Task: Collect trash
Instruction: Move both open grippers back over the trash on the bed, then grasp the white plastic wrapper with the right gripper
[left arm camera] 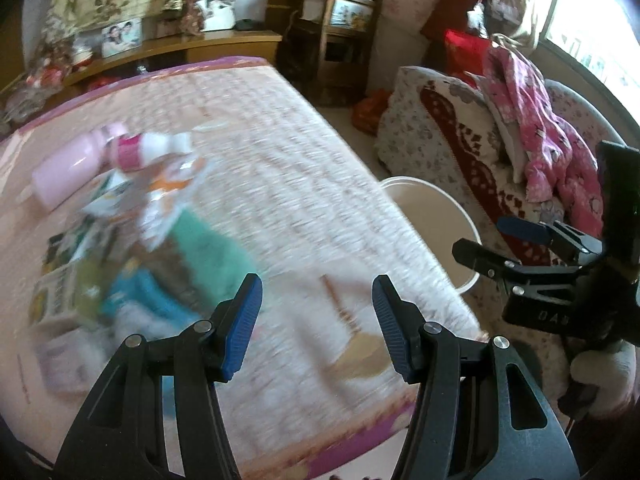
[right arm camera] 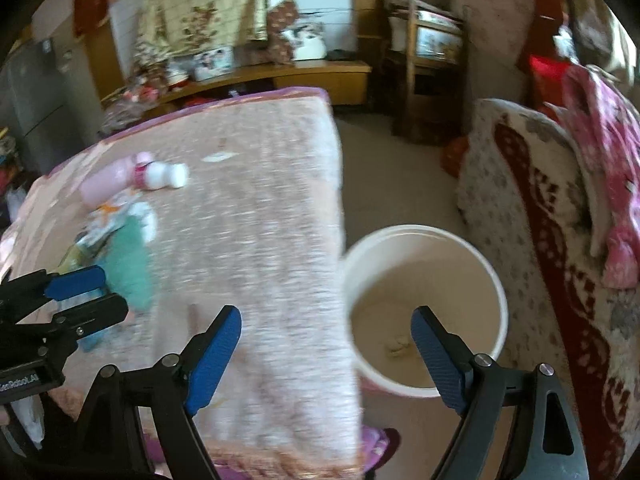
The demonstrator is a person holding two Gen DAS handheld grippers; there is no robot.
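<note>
Bed (right arm camera: 256, 208) beside white bucket (right arm camera: 496, 280)

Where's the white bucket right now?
The white bucket stands on the floor at the bed's right edge, between it and the floral-covered sofa. In the right wrist view it is centre-right; in the left wrist view, right of centre.

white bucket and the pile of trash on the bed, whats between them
Only bare quilted bedspread lies between the white bucket and the trash pile; the right wrist view shows it best.
</note>
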